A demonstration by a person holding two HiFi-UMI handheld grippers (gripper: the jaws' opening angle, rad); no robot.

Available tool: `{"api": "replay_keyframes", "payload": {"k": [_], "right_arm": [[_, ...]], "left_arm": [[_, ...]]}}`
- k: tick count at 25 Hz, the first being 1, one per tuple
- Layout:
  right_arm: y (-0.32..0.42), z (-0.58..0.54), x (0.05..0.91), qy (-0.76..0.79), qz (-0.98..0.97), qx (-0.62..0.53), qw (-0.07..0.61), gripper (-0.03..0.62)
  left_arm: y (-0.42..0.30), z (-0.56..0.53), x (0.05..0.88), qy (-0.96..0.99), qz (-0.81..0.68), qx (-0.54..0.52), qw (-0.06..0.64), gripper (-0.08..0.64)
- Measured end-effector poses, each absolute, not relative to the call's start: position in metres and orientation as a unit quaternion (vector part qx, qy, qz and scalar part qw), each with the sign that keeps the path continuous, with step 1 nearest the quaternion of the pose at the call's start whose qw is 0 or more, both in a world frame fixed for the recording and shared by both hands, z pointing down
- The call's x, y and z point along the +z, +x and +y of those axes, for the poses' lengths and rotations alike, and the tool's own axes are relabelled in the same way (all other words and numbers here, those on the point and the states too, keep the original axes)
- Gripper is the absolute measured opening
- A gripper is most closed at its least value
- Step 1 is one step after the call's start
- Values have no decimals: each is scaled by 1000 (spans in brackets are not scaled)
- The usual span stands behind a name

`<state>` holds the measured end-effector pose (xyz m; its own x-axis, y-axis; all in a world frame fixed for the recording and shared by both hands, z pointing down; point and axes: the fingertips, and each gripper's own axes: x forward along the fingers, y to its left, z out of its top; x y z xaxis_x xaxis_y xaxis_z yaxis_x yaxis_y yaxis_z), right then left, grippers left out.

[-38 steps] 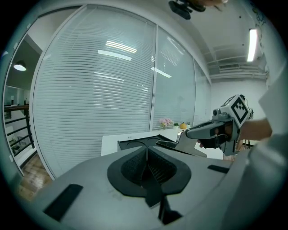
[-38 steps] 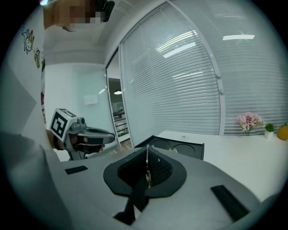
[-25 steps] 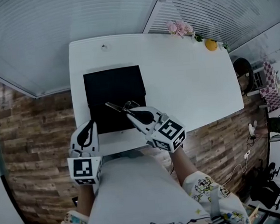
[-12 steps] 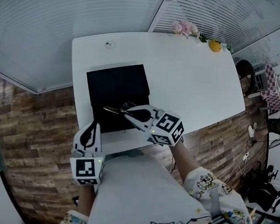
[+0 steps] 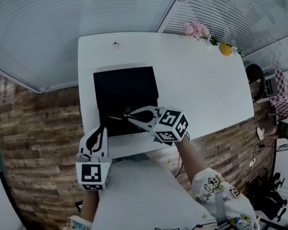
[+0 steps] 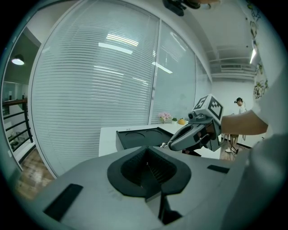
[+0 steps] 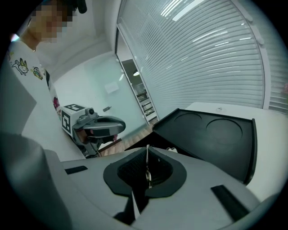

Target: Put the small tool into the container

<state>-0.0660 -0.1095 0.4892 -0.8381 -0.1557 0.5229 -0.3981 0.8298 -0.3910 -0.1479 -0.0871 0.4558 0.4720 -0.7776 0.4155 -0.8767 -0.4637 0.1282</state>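
Right gripper view alone: right gripper [image 7: 146, 174] clamped on thin small tool [image 7: 147, 156], edge-on. Head view: small tool [image 5: 115, 117] poking left over black container [image 5: 126, 86] near edge. Left gripper [image 5: 100, 134] pressed together, empty.

Container [image 5: 126, 86]: black, rectangular, shallow, raised rim all round. Open, top face up. Two round recesses side by side in the floor, clear in right gripper view [image 7: 216, 134]. Sits flat on white table [image 5: 195, 78], near-left part, long edges roughly square to the table's edges. No loose item made out inside. Small tool [image 5: 115, 117]: slender, thin, metallic, pale grey; exact kind not resolvable. Clamped between closed jaws of right gripper [image 5: 128, 114], seen edge-on as a narrow upright strip in right gripper view [image 7: 147, 168]. Free end pointing left, over near part of container. Contact with container floor: cannot tell.
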Motion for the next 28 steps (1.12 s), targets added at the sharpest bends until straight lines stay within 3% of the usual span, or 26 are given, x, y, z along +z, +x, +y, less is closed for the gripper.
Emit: {"api": "replay_keyframes", "payload": {"k": [28], "right_arm": [[-79,-96,525,37,-898,318,301,3]], "left_arm": [[-148,-87,464,842,-487,155,172,12]]}}
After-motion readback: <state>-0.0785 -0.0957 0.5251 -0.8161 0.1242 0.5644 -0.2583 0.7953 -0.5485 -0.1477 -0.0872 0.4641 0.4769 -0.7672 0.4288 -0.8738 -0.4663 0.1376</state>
